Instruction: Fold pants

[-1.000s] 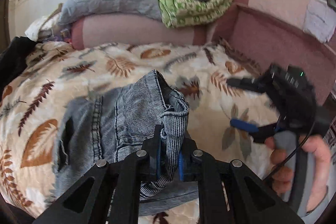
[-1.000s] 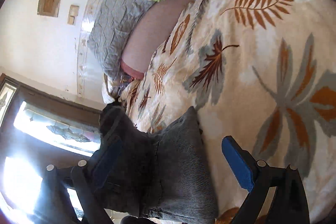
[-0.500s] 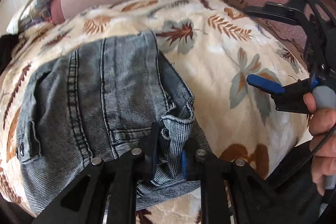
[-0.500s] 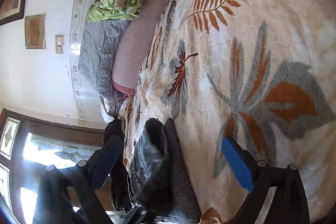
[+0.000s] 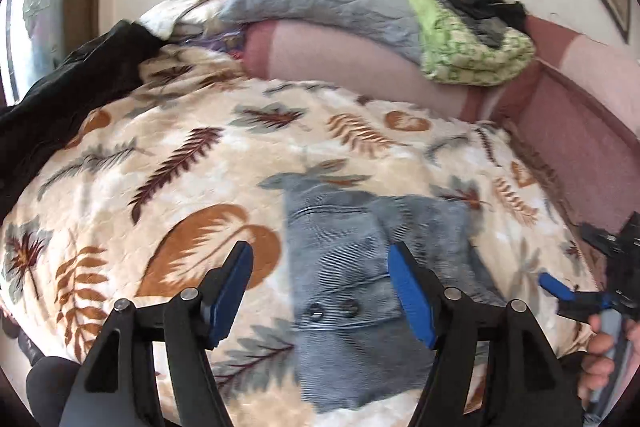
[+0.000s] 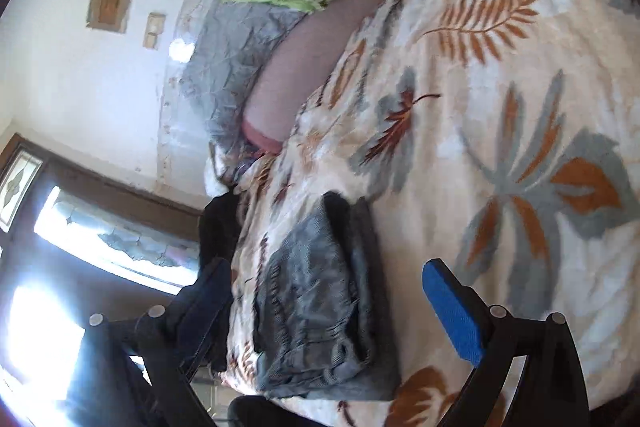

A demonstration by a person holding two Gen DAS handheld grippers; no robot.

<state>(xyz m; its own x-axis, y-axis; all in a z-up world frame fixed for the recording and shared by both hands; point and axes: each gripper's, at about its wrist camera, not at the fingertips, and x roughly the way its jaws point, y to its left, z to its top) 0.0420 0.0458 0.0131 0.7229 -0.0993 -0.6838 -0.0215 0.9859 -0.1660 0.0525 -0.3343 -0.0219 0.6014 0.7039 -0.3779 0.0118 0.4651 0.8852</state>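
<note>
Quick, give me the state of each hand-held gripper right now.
Left hand-held gripper: open, just released the jeans, holding nothing.
Right hand-held gripper: open, holding nothing.

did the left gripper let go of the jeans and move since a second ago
Yes. The left gripper has just been opening, nothing between its fingers now. It backed off the folded jeans, which lie flat on the leaf-print blanket.

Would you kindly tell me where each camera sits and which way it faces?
Left wrist: on the left gripper, jaws open, looking down at the folded jeans on the leaf-print blanket; the right gripper and hand show.
Right wrist: on the right gripper, open, rolled sideways, facing the jeans and window.
Shared: jeans, blanket, green quilt.
</note>
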